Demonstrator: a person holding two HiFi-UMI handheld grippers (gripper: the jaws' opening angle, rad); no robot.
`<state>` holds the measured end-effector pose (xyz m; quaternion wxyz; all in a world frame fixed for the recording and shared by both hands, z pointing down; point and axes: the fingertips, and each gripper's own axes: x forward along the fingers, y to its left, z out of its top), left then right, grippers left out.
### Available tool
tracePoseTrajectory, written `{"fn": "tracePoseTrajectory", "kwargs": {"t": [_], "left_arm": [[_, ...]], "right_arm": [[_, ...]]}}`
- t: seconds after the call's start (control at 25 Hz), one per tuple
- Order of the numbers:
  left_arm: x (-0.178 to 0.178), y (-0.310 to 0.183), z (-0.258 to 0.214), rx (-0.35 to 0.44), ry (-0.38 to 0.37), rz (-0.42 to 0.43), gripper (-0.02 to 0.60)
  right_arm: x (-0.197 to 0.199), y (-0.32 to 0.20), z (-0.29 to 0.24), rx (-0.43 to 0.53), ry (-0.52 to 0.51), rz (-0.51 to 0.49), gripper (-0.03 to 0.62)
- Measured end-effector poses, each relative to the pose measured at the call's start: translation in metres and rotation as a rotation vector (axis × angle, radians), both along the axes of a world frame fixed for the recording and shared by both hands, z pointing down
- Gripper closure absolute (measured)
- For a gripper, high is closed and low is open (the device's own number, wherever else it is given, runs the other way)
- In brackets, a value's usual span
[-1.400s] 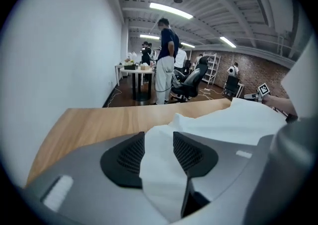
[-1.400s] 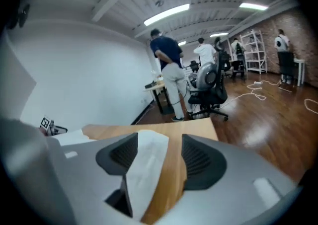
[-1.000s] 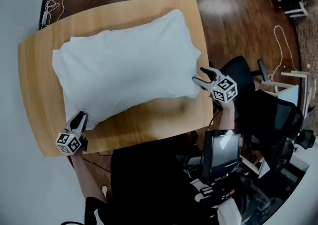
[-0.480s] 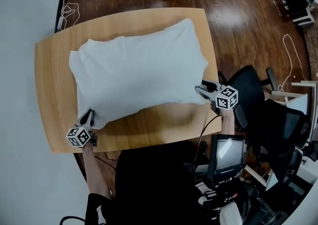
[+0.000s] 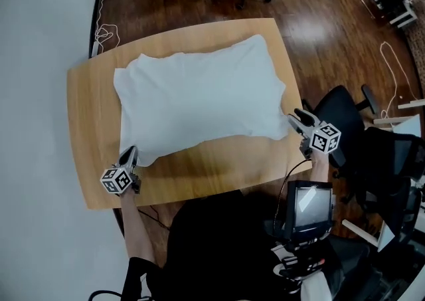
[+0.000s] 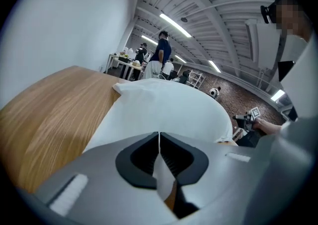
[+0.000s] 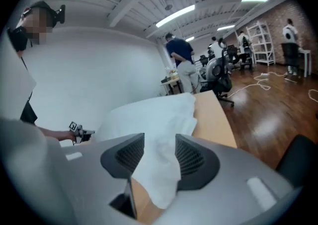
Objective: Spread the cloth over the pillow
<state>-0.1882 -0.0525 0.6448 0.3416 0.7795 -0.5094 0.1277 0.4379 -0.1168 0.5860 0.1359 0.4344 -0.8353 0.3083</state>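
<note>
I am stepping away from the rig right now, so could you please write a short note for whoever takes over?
Left tool: shut on the near left corner of the cloth.
Right tool: jaws have just been closing around the near right corner, which sits between them, not yet clamped.
The cloth lies across the pillow on the table; the pillow itself is covered from view.
Done: cloth laid over, both near corners reached.
Left: finish the right grip, probably pull the near edge smooth, then let go.
</note>
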Motion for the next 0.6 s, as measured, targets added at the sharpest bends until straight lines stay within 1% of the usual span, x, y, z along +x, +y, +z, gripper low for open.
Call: {"fn": "tracePoseTrajectory", "kwargs": {"t": [0.08,0.12,0.16,0.24,0.32,0.4,0.44,0.48,0.52,0.56,0.6], "left_arm": [[-0.003,0.011,0.001,0.013,-0.006,0.05,0.571],[-0.005,0.012,0.006,0.019,-0.001,0.068,0.571],[-0.003,0.012,0.013,0.023,0.02,0.086,0.571],[0.01,0.008,0.025,0.024,0.083,0.126,0.571],[0.022,0.01,0.025,0.041,0.11,0.158,0.571],[0.016,0.022,0.007,0.095,0.104,0.16,0.583],[0.005,0.029,-0.004,0.13,0.103,0.145,0.583],[-0.005,0.038,-0.017,0.172,0.118,0.125,0.582],[-0.011,0.049,-0.033,0.221,0.159,0.111,0.583],[-0.008,0.061,-0.053,0.278,0.227,0.115,0.583],[0.007,0.074,-0.077,0.341,0.313,0.147,0.583]], "right_arm": [[0.001,0.023,-0.024,0.043,-0.054,0.096,0.403],[-0.007,0.037,-0.03,0.052,-0.08,0.12,0.418],[-0.022,0.053,-0.034,0.054,-0.098,0.125,0.426],[-0.061,0.089,-0.037,0.054,-0.115,0.101,0.43],[-0.103,0.133,-0.044,0.057,-0.159,0.086,0.43],[-0.136,0.176,-0.054,0.066,-0.244,0.101,0.43],[-0.15,0.191,-0.057,0.073,-0.29,0.109,0.43],[-0.165,0.2,-0.061,0.086,-0.336,0.109,0.43],[-0.182,0.205,-0.069,0.109,-0.381,0.097,0.43],[-0.199,0.21,-0.082,0.141,-0.42,0.076,0.43],[-0.215,0.216,-0.098,0.177,-0.448,0.053,0.43]]}}
